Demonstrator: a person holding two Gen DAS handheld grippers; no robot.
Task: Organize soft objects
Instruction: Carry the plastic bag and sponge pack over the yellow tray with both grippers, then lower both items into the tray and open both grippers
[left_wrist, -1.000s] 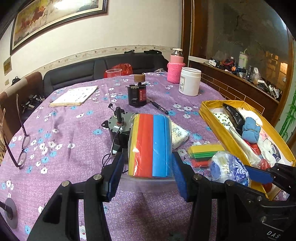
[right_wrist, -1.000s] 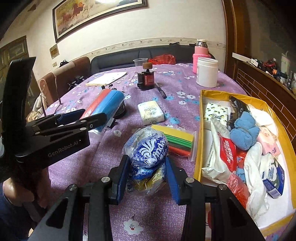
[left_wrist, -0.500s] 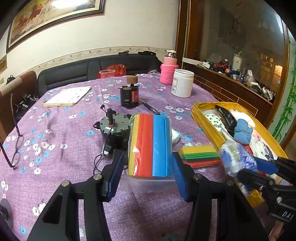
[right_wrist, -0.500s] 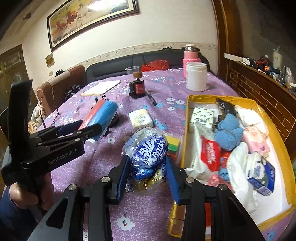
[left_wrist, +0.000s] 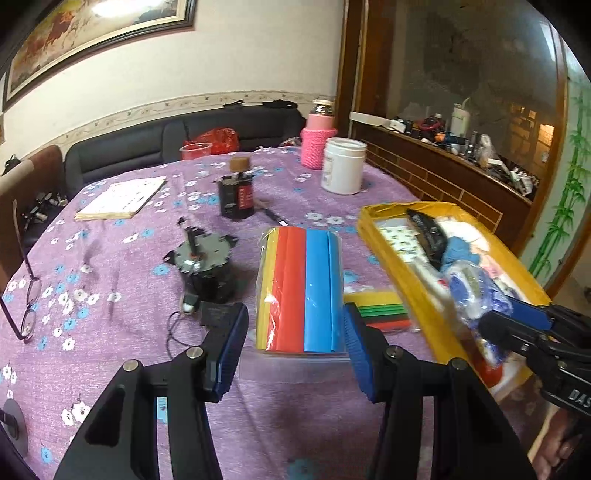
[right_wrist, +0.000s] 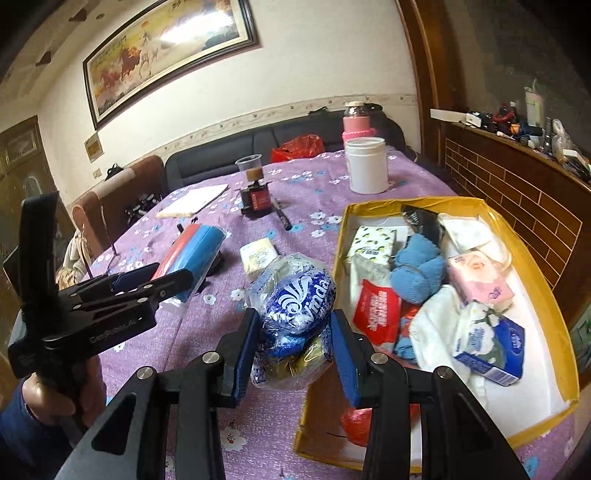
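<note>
The right gripper (right_wrist: 293, 349) is clamped on a clear bag of blue tissue packs (right_wrist: 295, 299); the bag bulges up between the two blue pads at lower centre of the right wrist view, squeezed on both sides, and hangs beside the near left edge of the yellow box (right_wrist: 546, 295). In the left wrist view that same bag shows blurred at right, over the box.

The left gripper (left_wrist: 295, 347) grips a clear pouch of coloured foam sheets (left_wrist: 301, 288), yellow, red and blue bands standing upright in the middle of the frame. The pouch's lower end sits between the blue fingers (left_wrist: 231, 347); its clear edges reach both pads, so the fingers look closed on it.

The box fills the right side of the right wrist view. Inside lie a blue knitted piece (right_wrist: 417, 273), a red-and-white packet (right_wrist: 376, 310), a pink tissue pack (right_wrist: 480, 280), a lemon-print pack (right_wrist: 373, 240), white cloth (right_wrist: 436, 325) and a blue-and-white tissue pack (right_wrist: 495, 347).

On the purple flowered tablecloth (left_wrist: 110, 280), a flat stack of coloured sheets (left_wrist: 380, 310) lies just beside the box.
</note>
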